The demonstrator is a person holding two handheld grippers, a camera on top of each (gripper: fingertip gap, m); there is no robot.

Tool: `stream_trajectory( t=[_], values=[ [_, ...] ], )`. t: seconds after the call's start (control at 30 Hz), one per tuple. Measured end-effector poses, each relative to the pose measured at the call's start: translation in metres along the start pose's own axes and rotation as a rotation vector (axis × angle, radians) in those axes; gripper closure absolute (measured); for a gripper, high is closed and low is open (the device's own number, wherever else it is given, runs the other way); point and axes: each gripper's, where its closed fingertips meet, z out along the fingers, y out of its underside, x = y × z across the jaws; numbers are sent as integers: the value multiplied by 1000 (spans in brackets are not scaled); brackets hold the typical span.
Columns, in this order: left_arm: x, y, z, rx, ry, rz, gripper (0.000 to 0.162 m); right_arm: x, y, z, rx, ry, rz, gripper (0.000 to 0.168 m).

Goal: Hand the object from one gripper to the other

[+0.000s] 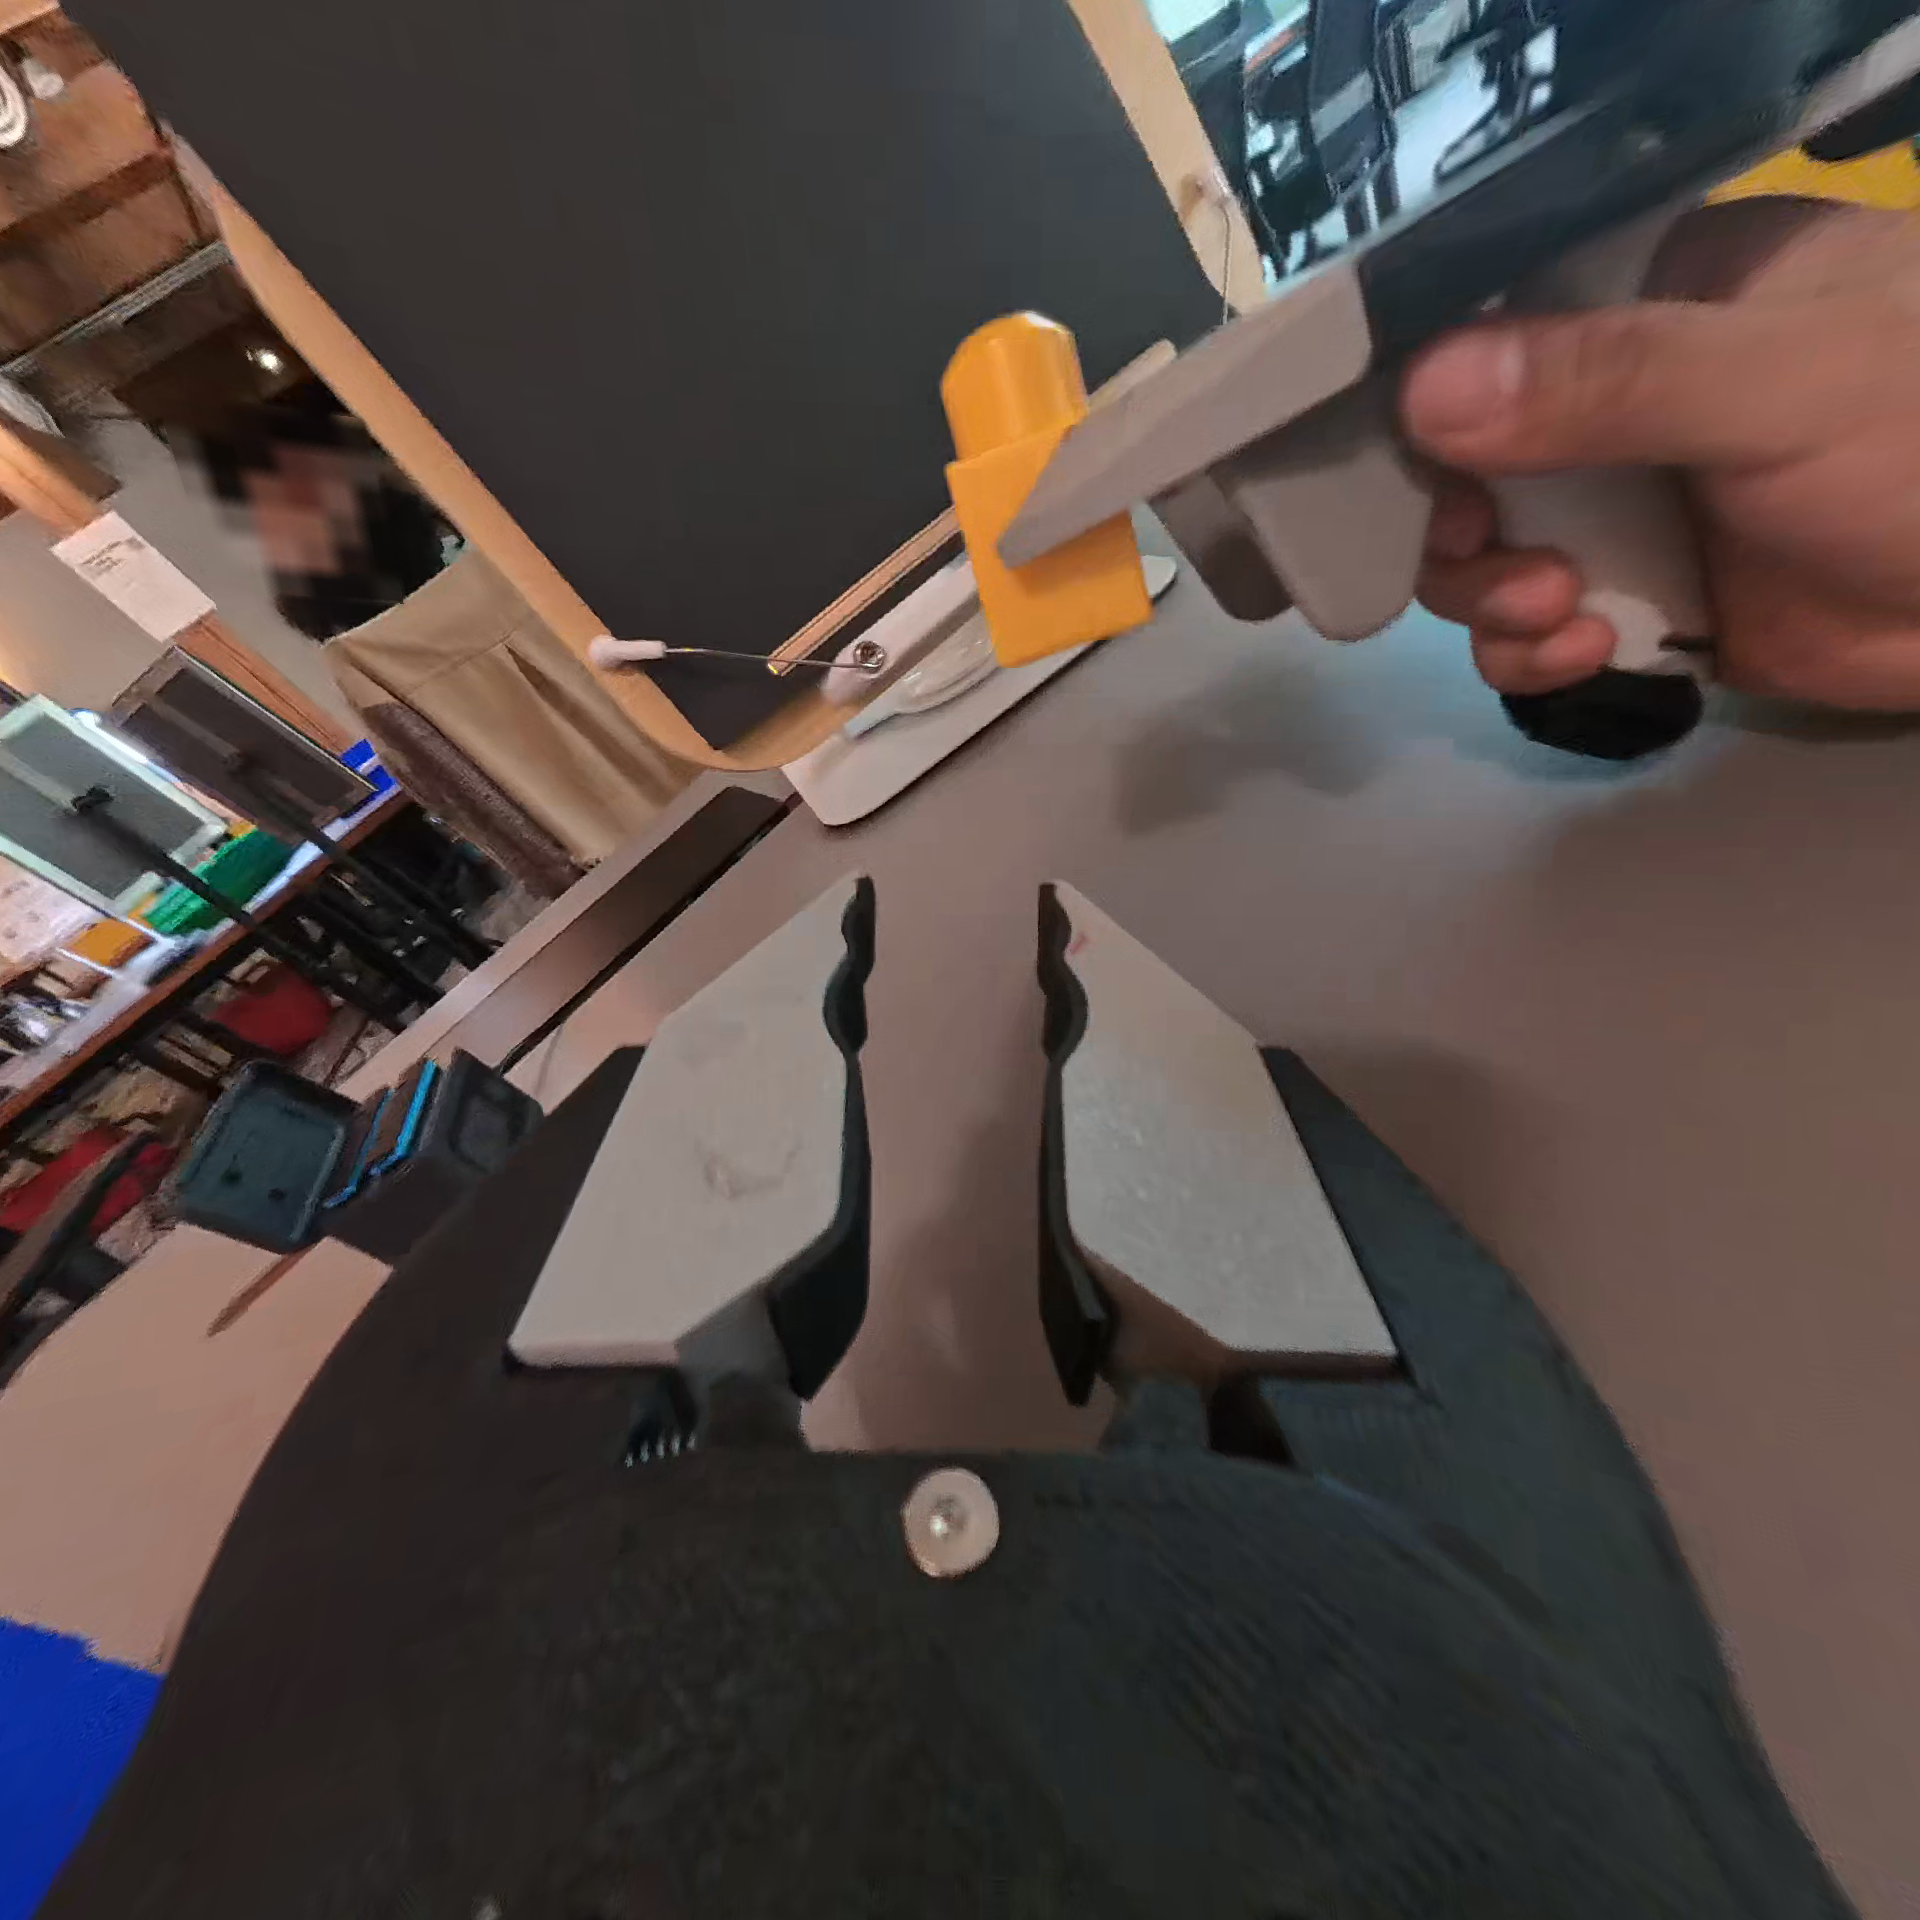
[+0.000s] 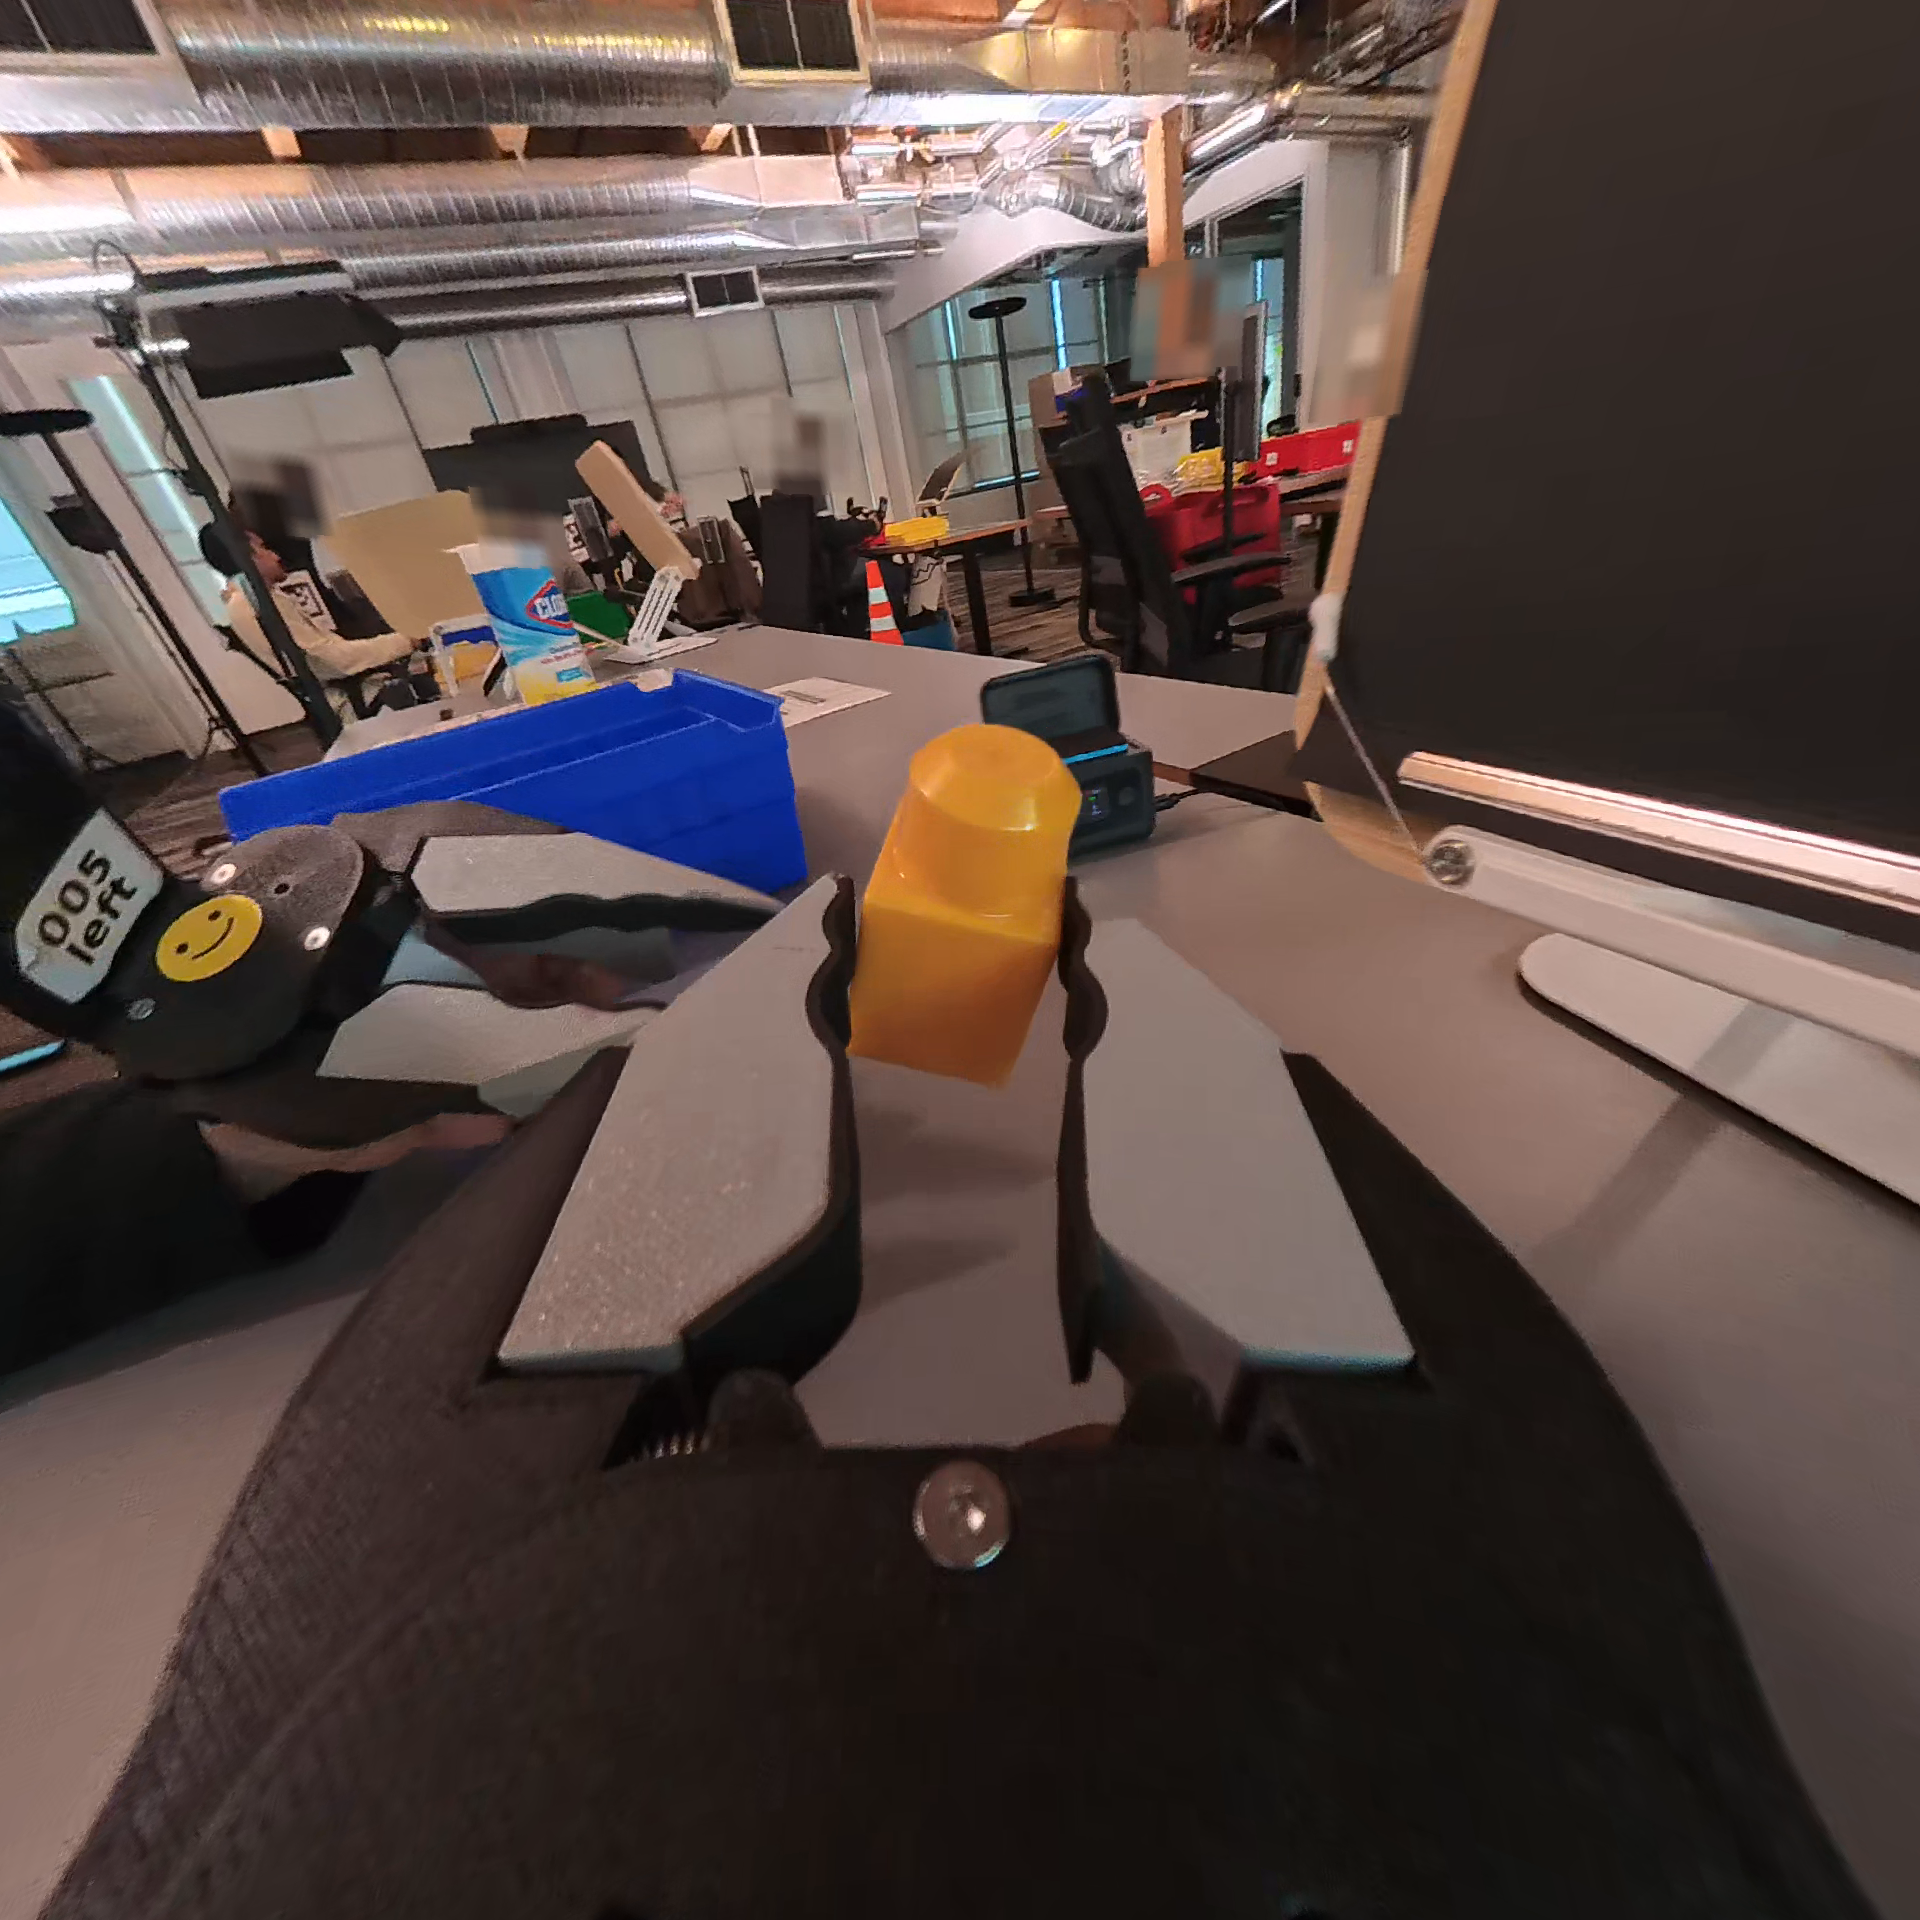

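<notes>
An orange block [image 2: 961, 914] with a round stud on top sits between the tips of my right gripper [image 2: 954, 914], which is shut on it above the grey table. In the left wrist view the same block [image 1: 1023, 488] shows ahead and above, held by the right gripper [image 1: 1049, 520] coming in from the right with a hand on its grip. My left gripper [image 1: 956, 914] is open and empty, its fingers apart, low over the table and short of the block. In the right wrist view the left gripper [image 2: 665, 925] lies to the left of the block.
A black board with a wooden edge [image 1: 644, 312] stands on a white base plate [image 1: 935, 727] behind the block. A blue bin [image 2: 540, 769] and a small dark case [image 2: 1081, 748] sit on the table [image 2: 1558, 1247]. Desks, chairs and people are farther off. My hands' fingertips stand some 7 centimetres from each other.
</notes>
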Motion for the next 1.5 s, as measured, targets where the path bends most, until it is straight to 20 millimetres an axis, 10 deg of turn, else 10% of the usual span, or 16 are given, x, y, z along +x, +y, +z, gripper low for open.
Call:
stream_trajectory(
  t=[0.67,1.23,1.5],
  values=[
    [-2,-12,-19,76,-70,-37,139,-19,1,2,11,-41,-33,133],
    [-54,-3,-37,113,-294,-222,134,-46,4,-9,12,-77,69,133],
    [-38,-20,-6,222,-149,-166,135,-26,4,4,-13,51,-120,133]
  ],
)
